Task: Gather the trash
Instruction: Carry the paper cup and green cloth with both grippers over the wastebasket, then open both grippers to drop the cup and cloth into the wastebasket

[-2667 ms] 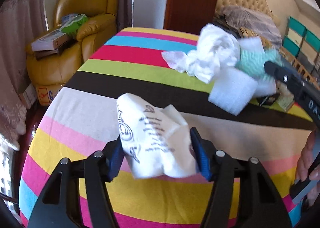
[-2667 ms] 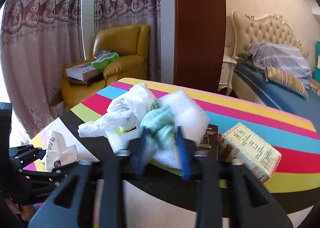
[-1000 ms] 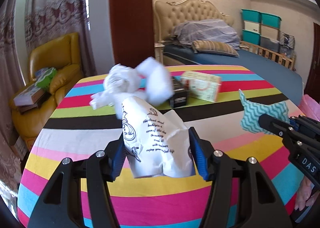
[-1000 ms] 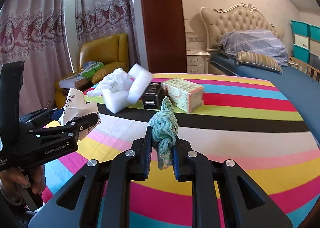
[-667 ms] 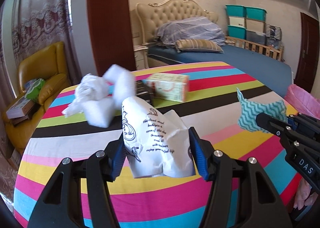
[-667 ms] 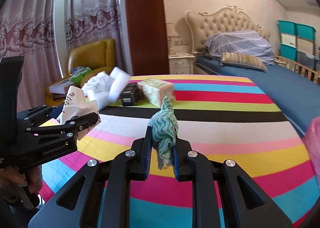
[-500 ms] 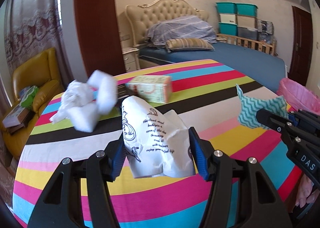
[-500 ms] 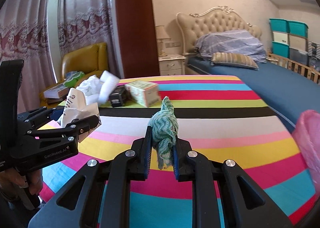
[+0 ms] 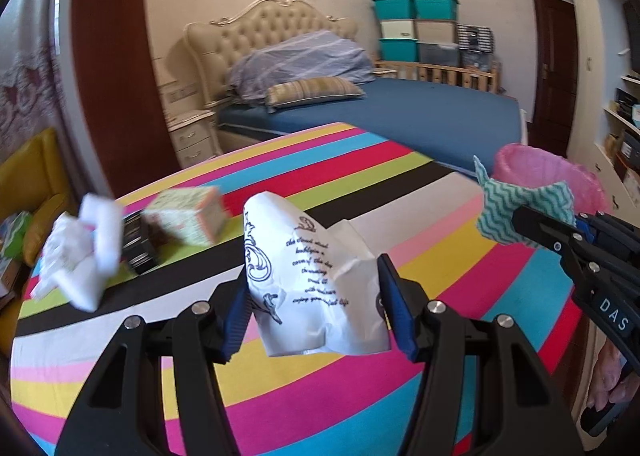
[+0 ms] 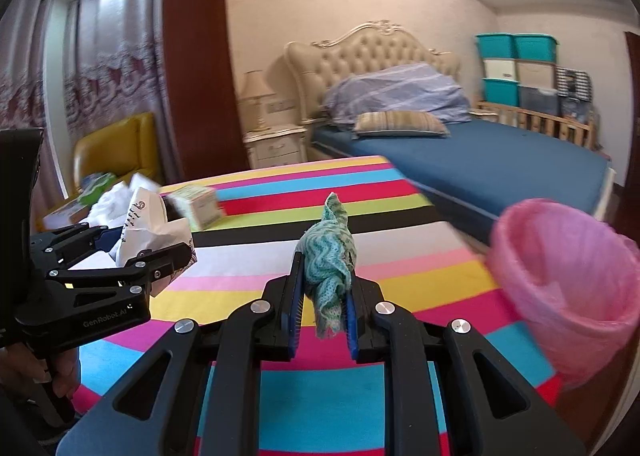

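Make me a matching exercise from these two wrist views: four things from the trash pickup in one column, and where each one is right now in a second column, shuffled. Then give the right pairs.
Things
1. white printed paper bag
2. teal zigzag cloth
3. pink-lined bin
4. small printed carton

Places
A. lying on the striped table next to white foam scraps
B. pinched in the right gripper
C. standing beyond the table's edge, in front of the bed
D. clamped in the left gripper

Pairs: 1-D, 2-B, 3-C, 4-A
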`<state>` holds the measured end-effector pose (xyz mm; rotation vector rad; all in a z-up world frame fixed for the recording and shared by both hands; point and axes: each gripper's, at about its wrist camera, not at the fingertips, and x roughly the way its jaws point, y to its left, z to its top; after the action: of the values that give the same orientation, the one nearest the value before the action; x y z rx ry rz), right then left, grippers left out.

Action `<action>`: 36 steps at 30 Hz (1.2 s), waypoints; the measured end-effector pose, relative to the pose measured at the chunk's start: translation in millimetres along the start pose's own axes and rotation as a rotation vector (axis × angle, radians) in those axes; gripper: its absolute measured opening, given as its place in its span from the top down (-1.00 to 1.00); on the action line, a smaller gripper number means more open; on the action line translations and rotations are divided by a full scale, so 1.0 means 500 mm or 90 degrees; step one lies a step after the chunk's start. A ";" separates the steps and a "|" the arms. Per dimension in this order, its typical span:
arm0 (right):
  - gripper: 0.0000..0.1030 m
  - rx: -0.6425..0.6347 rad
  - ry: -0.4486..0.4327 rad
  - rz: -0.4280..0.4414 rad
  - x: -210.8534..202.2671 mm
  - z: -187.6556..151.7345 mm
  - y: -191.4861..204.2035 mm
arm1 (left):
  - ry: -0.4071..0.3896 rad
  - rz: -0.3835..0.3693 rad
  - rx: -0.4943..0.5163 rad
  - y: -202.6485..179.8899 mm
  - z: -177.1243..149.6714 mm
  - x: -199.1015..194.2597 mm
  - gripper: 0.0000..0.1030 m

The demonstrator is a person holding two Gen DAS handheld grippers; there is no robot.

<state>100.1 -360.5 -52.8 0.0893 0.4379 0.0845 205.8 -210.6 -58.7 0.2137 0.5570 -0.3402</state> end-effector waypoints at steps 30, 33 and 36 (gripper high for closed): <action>0.61 0.083 -0.013 -0.278 -0.044 0.004 -0.459 | 0.003 -0.348 0.105 -0.513 0.218 0.250 -0.12; 0.50 0.099 -0.023 -0.267 -0.039 -0.004 -0.492 | 0.005 -0.375 0.095 -0.535 0.230 0.287 -0.20; 0.12 0.109 -0.021 -0.249 -0.034 -0.015 -0.512 | 0.004 -0.386 0.083 -0.537 0.231 0.304 -0.60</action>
<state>97.5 -615.8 -79.2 0.1722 0.4230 -0.3389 282.2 -530.4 -74.9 0.1671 0.6003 -0.9666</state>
